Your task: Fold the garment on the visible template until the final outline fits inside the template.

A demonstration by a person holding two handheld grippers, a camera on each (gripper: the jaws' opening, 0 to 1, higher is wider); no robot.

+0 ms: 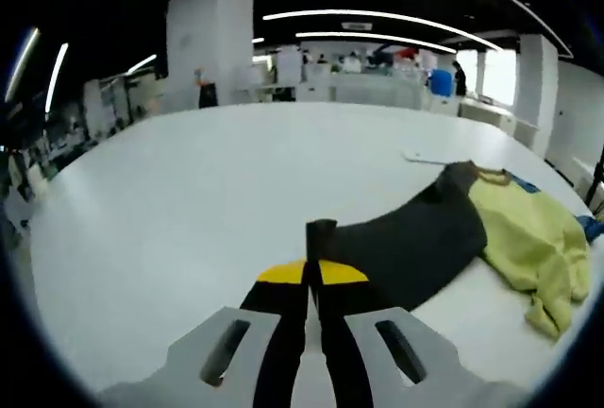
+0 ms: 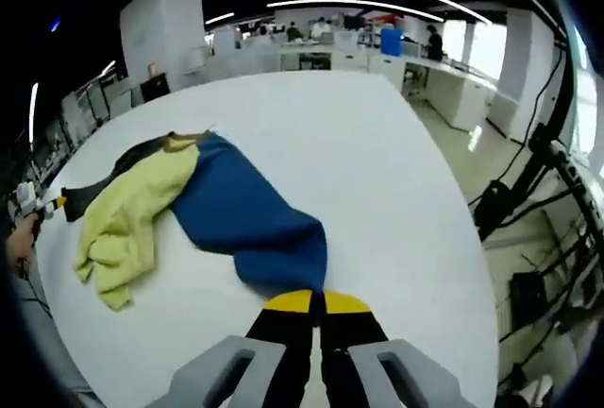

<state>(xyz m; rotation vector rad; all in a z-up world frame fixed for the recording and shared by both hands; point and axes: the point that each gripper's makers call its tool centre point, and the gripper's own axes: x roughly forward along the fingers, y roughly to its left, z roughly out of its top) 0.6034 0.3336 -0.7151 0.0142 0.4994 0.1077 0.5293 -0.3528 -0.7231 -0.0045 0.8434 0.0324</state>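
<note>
tongs (image 1: 312, 280) pinching black sleeve (image 1: 406, 243), white table (image 1: 189, 191)

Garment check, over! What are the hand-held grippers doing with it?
Left hand-held gripper shut on black sleeve. Right hand-held gripper shut on blue sleeve. Garment stretched across white table, yellow middle bunched. Nothing in the way.

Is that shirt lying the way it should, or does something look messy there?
The garment looks untidy: its yellow-green body is bunched in a crumpled heap on the white table, while the black sleeve and blue sleeve are pulled out sideways, each pinched by a gripper. I can't make out a template outline.
</note>
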